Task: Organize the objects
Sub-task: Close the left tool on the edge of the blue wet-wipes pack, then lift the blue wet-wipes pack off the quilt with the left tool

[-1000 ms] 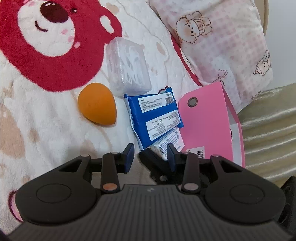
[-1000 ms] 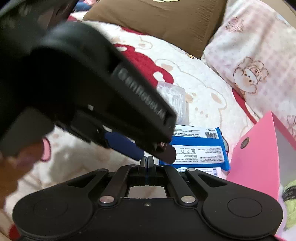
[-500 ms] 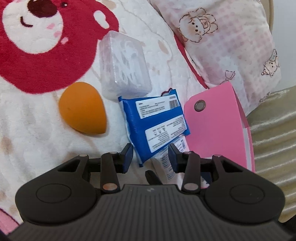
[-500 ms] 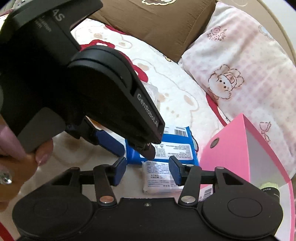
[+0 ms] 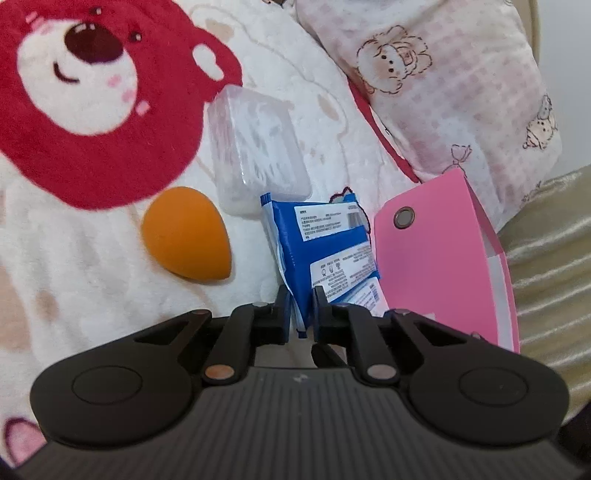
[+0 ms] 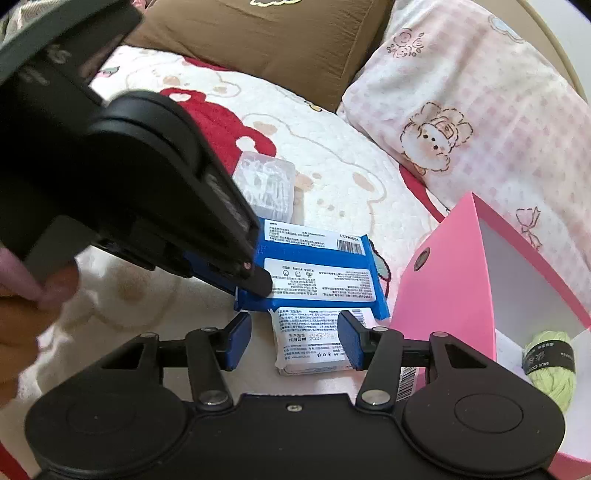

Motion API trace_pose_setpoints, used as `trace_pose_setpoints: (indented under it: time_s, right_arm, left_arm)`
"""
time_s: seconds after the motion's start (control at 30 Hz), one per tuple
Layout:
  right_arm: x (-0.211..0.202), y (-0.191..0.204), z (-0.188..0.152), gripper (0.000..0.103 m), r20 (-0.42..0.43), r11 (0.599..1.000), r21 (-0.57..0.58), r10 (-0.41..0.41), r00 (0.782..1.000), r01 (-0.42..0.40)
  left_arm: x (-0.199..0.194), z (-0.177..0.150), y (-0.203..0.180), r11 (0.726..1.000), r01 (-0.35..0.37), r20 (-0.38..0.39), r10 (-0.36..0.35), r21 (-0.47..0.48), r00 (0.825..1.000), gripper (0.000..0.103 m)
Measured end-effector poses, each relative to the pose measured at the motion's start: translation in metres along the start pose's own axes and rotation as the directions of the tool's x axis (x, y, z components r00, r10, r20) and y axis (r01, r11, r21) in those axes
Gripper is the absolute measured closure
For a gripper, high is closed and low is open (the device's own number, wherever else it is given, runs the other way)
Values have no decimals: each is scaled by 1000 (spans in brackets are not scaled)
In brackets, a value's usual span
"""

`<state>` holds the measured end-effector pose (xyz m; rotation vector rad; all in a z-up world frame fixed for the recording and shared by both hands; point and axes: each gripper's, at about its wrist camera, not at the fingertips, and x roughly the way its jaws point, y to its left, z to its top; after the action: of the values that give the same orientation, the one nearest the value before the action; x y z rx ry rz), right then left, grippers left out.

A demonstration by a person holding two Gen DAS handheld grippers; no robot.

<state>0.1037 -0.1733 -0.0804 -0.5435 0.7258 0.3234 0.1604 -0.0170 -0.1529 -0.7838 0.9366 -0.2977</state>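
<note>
Left wrist: left tongs [image 5: 300, 308] just clamped blue packet [image 5: 325, 251]; right tongs [image 6: 293, 339] opened, empty.

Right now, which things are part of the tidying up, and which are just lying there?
Part of the tidying:
- blue packet, pinched in the left tool
- white packet, between the open fingers of the right tool
- pink box
- orange sponge
- clear case
- green yarn, already in the box

Just lying there:
- bear blanket
- pink pillow
- brown pillow

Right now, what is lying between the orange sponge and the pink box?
The blue wipes packet lies between the orange sponge and the pink box, pinched by the left gripper. The left wrist view shows this.
</note>
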Motion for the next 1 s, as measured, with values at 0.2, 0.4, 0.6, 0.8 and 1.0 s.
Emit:
trace_pose_setpoints:
  time_s: [0.2, 0.4, 0.6, 0.8, 1.0]
  right_arm:
    - [6, -12, 3, 34, 30, 995, 52, 81, 996, -82]
    - [4, -28, -6, 32, 36, 964, 190, 181, 983, -184]
    - [-1, -26, 4, 31, 42, 963, 183, 192, 980, -197]
    - [10, -34, 18, 15, 41, 964, 169, 201, 979, -205]
    - [40, -51, 27, 15, 13, 911, 301, 291, 957, -281]
  left_arm:
    - [-23, -8, 10, 998, -54, -48, 52, -32, 998, 95]
    - [-28, -21, 11, 997, -61, -42, 58, -50, 997, 95]
    - [-42, -13, 19, 994, -72, -18, 71, -77, 997, 96]
    - [-56, -8, 31, 985, -129, -85, 120, -113, 989, 97]
    - [-58, -11, 27, 985, -156, -85, 150, -77, 985, 97]
